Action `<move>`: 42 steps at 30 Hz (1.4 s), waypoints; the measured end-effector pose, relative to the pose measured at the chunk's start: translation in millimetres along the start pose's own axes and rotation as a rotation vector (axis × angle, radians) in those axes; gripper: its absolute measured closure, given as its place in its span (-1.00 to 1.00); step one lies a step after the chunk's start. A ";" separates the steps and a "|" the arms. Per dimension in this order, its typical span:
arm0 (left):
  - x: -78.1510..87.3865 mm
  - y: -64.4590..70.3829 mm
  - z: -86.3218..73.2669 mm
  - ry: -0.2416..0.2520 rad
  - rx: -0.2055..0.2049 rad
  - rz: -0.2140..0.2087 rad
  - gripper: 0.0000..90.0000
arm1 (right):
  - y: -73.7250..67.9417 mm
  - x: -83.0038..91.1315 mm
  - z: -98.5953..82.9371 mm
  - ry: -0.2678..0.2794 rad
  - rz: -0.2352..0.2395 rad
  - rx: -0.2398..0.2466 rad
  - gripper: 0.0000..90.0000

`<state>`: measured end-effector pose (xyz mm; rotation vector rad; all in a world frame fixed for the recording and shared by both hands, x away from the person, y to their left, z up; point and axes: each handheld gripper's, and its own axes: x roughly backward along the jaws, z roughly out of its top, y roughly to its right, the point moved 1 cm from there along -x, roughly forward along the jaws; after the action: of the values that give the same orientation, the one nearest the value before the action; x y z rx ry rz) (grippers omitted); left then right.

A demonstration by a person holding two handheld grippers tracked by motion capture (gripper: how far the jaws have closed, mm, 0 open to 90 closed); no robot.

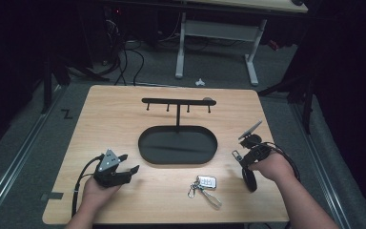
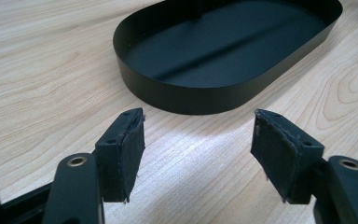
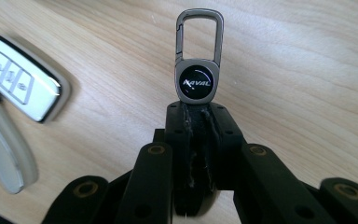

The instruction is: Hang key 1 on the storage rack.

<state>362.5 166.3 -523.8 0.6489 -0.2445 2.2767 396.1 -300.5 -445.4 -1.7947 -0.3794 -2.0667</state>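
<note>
The right gripper [image 3: 196, 114] has its jaws pressed together on the lower end of a keychain clip [image 3: 198, 60]. The clip's round black emblem sits just above the pads [image 3: 186, 122], and its grey carabiner loop projects beyond the fingertips, free of the wooden table [image 3: 307, 56]. In the high view this gripper [image 1: 240, 155] is to the right of the black oval tray [image 1: 177, 144], near its right end, with the clip [image 1: 237, 155] at its tip pointing toward the tray. The right hand [image 1: 272, 167] grips the tool from behind, the forearm running in from the lower right.

A white car key fob [image 1: 206, 182] lies flat on the table in front of the tray, apart from it, and to the left of the held clip [image 3: 21, 86].

The left gripper [image 1: 128, 163] is to the left of the tray's front edge, its jaws spread wide with nothing between them. Its pads [image 2: 131, 151] aim at the tray's near wall [image 2: 186, 100] without touching it. The left hand [image 1: 100, 188] holds it low over the table.
</note>
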 end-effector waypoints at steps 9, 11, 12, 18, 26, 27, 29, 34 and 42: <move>0.6 0.8 0.4 0.001 -0.001 0.001 -0.22 | -1.0 25.8 1.6 0.047 -0.015 0.004 0.79; 0.6 0.9 0.4 0.000 -0.001 0.002 -0.22 | -1.7 28.7 3.1 0.057 -0.016 0.007 0.79; 0.6 0.9 0.4 0.000 -0.001 0.002 -0.22 | -2.5 30.3 4.2 0.063 -0.017 0.007 0.79; 0.5 0.5 0.3 -0.003 -0.002 0.002 -0.22 | -7.2 37.3 10.9 0.080 -0.013 0.016 0.79; 0.9 0.4 0.5 0.005 0.002 0.004 -0.22 | -19.2 47.4 24.5 0.098 -0.009 0.035 0.79; 0.9 0.4 0.5 0.005 0.001 0.003 -0.22 | -21.0 48.5 26.9 0.102 -0.010 0.041 0.79; 0.9 0.5 0.5 0.005 -0.001 0.003 -0.22 | -24.3 50.7 30.7 0.105 -0.009 0.046 0.79; 1.1 0.4 0.5 0.004 -0.003 0.004 -0.22 | -34.6 54.3 41.6 0.121 -0.001 0.071 0.79; 1.4 0.4 0.4 0.003 -0.005 0.001 -0.22 | -48.8 58.6 57.9 0.133 0.014 0.102 0.79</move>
<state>361.6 166.8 -522.7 0.6431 -0.2493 2.2769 418.8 -237.6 -376.8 -1.5875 -0.4254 -2.1031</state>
